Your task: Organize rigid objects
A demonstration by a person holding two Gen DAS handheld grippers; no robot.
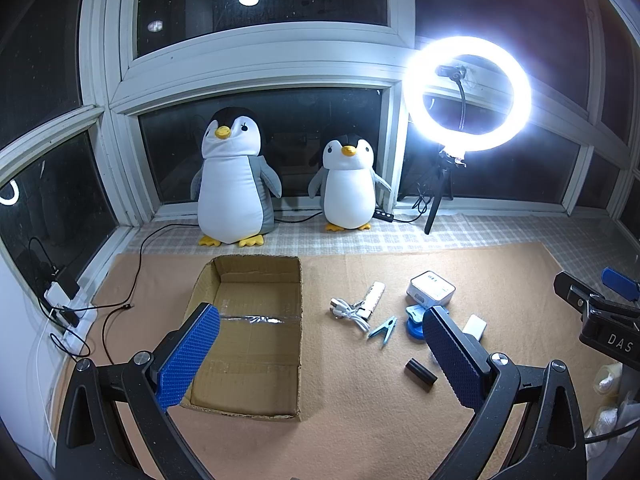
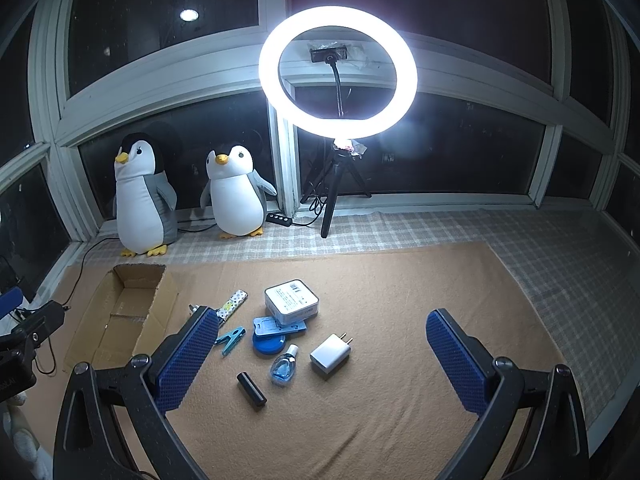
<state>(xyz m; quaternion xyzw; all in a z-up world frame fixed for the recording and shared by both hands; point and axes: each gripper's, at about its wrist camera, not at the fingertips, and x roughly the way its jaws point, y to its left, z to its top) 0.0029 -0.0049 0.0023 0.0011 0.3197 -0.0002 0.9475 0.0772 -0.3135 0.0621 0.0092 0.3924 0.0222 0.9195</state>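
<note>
Cardboard box (image 1: 256, 320) empty, both grippers wide apart, charger (image 2: 330, 353) loose

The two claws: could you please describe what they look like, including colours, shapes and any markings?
Both match. The left claw and the right claw each have black, arched frames with silver screws and flat fingers faced with blue, dimpled pads. In the left view the right claw's black body shows white letters "DAS". No sleeves or hands are visible.

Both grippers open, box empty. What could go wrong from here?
1. The bottle, charger and black stick lie close together; wide-open jaws may knock a neighbour.
2. The white case rests partly on the blue tape; lifting either could shift the other.
3. The cable lies against the patterned stick and may drag along.
</note>
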